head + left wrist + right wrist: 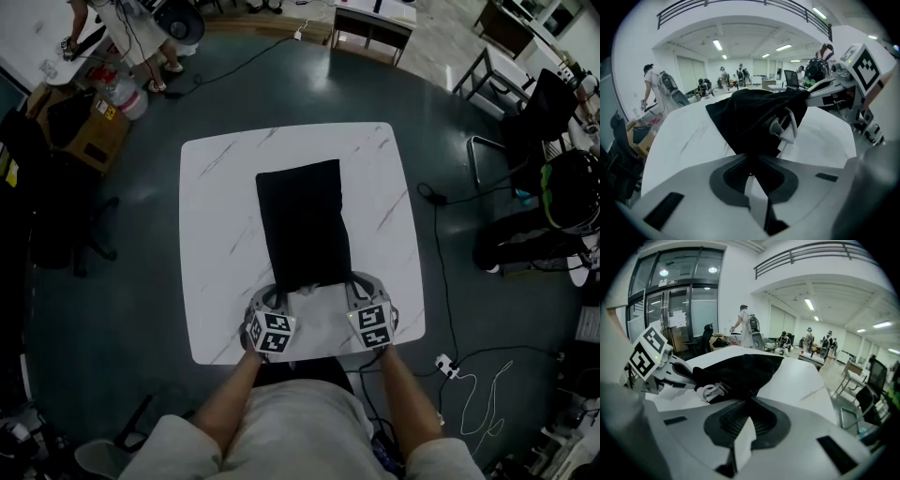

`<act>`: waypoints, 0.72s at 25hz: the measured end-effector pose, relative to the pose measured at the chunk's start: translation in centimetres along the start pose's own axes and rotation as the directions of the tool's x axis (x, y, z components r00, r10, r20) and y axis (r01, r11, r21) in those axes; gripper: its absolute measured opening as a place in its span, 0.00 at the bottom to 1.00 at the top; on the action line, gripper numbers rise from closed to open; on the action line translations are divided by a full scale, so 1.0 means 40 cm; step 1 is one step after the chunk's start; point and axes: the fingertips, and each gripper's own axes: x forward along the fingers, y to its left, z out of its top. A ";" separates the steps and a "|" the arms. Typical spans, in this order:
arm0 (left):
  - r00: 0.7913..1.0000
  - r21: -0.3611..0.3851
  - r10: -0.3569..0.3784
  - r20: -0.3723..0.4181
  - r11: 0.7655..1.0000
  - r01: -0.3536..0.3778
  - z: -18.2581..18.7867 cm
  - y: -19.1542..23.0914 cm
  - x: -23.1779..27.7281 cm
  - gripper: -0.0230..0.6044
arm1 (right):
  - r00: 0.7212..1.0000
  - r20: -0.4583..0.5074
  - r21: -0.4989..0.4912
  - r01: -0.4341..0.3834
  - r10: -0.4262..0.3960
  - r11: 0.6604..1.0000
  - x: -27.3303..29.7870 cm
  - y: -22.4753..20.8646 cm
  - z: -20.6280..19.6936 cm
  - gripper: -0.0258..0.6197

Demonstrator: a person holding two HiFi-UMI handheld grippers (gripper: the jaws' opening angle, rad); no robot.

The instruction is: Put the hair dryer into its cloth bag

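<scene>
While only the head view takes in its whole top, table: white, faintly veined, square, stretching ahead of both grippers.
Cloth bag: black, lying on the table straight ahead of the grippers, its long side running away from them. From above it is a plain dark rectangle. The gripper views show its near end creased and gathered towards the jaws. Whether the hair dryer is inside cannot be told.
Left gripper: jaws pressed together on the bag's near edge, towards its left corner. Its own view shows black cloth running into the tips, a detail too small to make out from above.
Right gripper: jaws pressed together, pinching the same edge towards the right corner, near the left gripper.
Cord: pale loop with a small white tab, at the bag's near end between the two grippers. Both gripper views show it; from above it cannot be made out.
</scene>
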 end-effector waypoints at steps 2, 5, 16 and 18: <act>0.999 -0.045 -0.013 0.041 0.999 0.015 0.020 0.015 -0.015 0.08 | 0.999 0.031 0.046 -0.013 0.011 0.999 -0.019 0.007 0.020 0.07; 0.989 -0.111 -0.027 0.147 0.993 0.043 0.089 0.042 -0.072 0.07 | 0.995 0.099 0.099 -0.033 0.023 0.994 -0.051 0.015 0.082 0.07; 0.905 -0.079 -0.043 0.424 0.993 0.084 0.446 0.188 -0.316 0.07 | 0.960 0.278 0.145 -0.016 -0.025 0.989 -0.216 -0.012 0.369 0.07; 0.892 -0.062 -0.053 0.449 0.994 0.091 0.497 0.199 -0.347 0.07 | 0.953 0.299 0.155 -0.008 -0.039 0.988 -0.249 -0.034 0.404 0.07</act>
